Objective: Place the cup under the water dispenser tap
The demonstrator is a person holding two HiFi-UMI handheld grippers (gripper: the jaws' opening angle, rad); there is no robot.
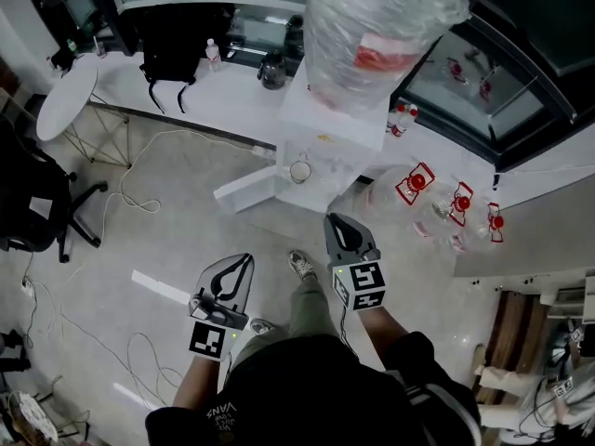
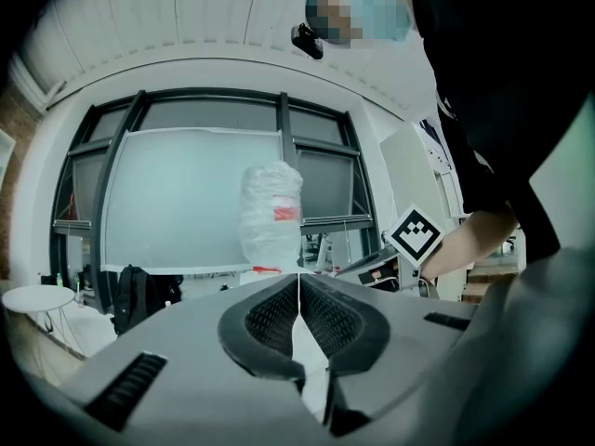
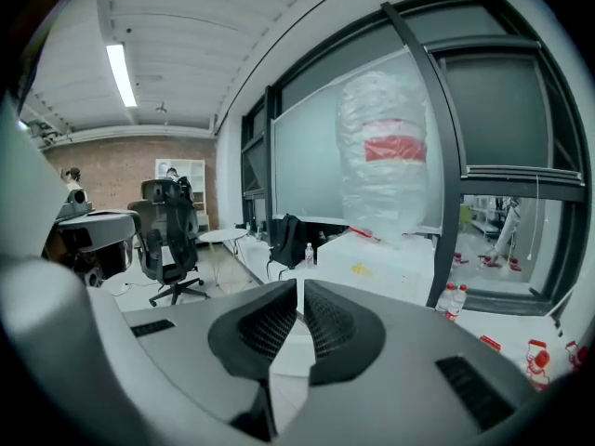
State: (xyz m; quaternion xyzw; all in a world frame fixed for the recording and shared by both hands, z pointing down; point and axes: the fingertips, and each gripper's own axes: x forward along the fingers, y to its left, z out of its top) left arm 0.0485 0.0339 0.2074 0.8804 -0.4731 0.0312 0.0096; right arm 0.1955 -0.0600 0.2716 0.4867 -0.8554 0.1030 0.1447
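The dispenser (image 1: pixel 321 133), topped by its wrapped bottle (image 1: pixel 372 35), stands ahead of both sets of fingertips. The left gripper (image 1: pixel 245 260) and right gripper (image 1: pixel 332 219) hang well short of it, each with jaws pressed together on nothing. The cup (image 1: pixel 299 170) sits beyond the right fingertips in the dispenser's recess, seemingly under the tap. Placing looks done; if it needs nudging, the next move calls for parting the right jaws first.

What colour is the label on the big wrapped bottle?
The label is red; the right gripper view shows it best.
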